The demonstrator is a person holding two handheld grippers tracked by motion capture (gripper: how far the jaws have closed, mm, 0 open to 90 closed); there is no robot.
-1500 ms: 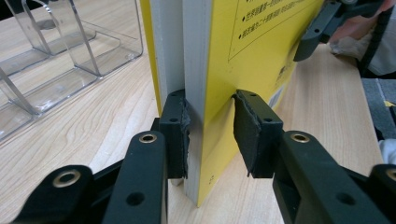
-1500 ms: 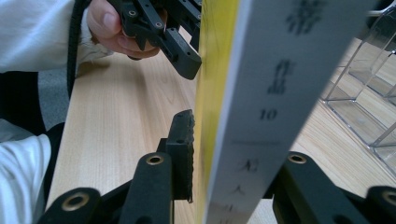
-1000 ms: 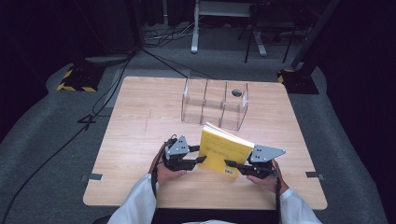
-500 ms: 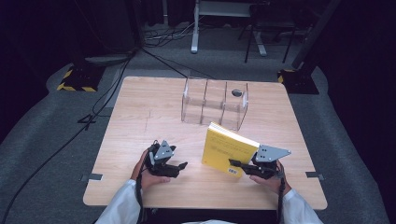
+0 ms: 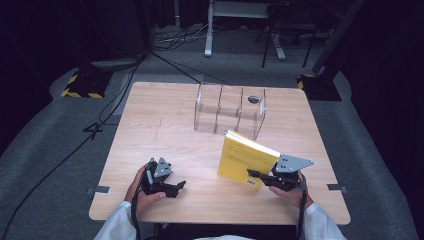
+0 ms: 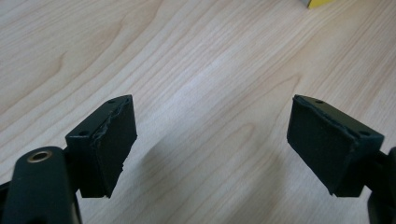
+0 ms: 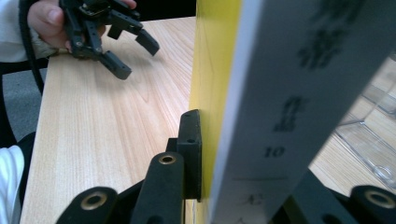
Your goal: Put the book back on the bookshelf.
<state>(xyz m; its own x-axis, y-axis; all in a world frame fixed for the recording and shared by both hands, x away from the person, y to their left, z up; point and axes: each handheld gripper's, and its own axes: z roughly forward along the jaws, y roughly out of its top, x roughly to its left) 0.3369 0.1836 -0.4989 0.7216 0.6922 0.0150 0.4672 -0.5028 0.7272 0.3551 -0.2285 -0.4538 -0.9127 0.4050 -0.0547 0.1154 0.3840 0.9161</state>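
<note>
Left gripper [image 5: 176, 186] off the yellow book [image 5: 246, 161] now, out toward the near left of the wooden table [image 5: 165, 125]. Both grippers on that book a second ago; just one at present. Jaws just swung wide, nothing between the pads [image 6: 112, 149] but bare wood grain. Well apart from the book already, low over the tabletop.

Right gripper [image 5: 254, 174] clamped on the book's lower edge, one pad [image 7: 192, 154] flat against the yellow cover, spine at the other side. Book standing tilted, just in front of the clear divided organizer [image 5: 230, 110], close to it, whether touching hard to say.

Handover finished, by the look of it. Whole weight on a single grip. Likely next: up and into one of the organizer's slots. Risk of the book pivoting in that one-sided hold.
</note>
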